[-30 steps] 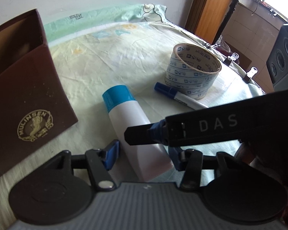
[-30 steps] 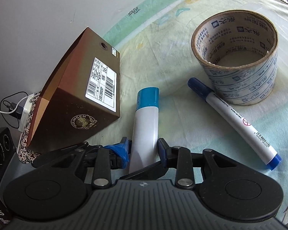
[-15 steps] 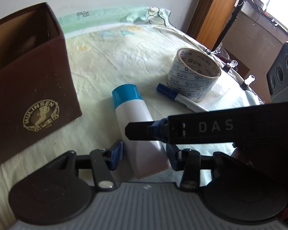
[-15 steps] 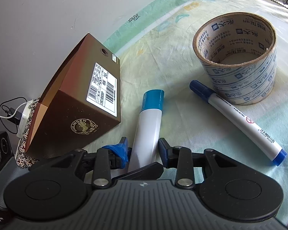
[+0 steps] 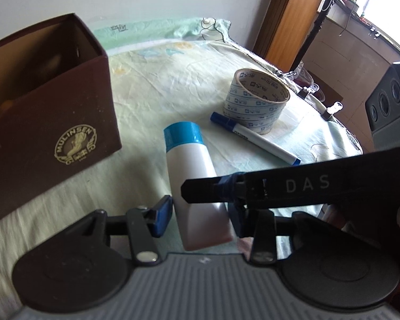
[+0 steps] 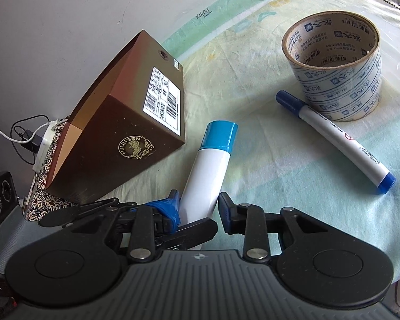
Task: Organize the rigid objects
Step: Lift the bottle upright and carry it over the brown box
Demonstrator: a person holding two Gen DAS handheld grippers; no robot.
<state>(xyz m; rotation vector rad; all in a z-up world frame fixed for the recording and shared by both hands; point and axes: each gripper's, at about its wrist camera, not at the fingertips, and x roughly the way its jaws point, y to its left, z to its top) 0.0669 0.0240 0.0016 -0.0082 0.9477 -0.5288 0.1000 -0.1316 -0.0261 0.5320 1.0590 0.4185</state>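
white tube flanked by two tongs on a cloth-covered worktop

the blue-capped white tube [image 6: 209, 170] is lain beside the brown box [image 6: 136, 130]; left tongs [image 5: 200, 214] and right tongs [image 6: 198, 208] are seen closing around it, not yet pinching.

Left gripper [image 5: 200, 217]: black linkage arms, blue pads, silver pivot screws, grey ribbed base at 6 o'clock. Right gripper [image 6: 198, 208]: same build; finger lettered "DAS".
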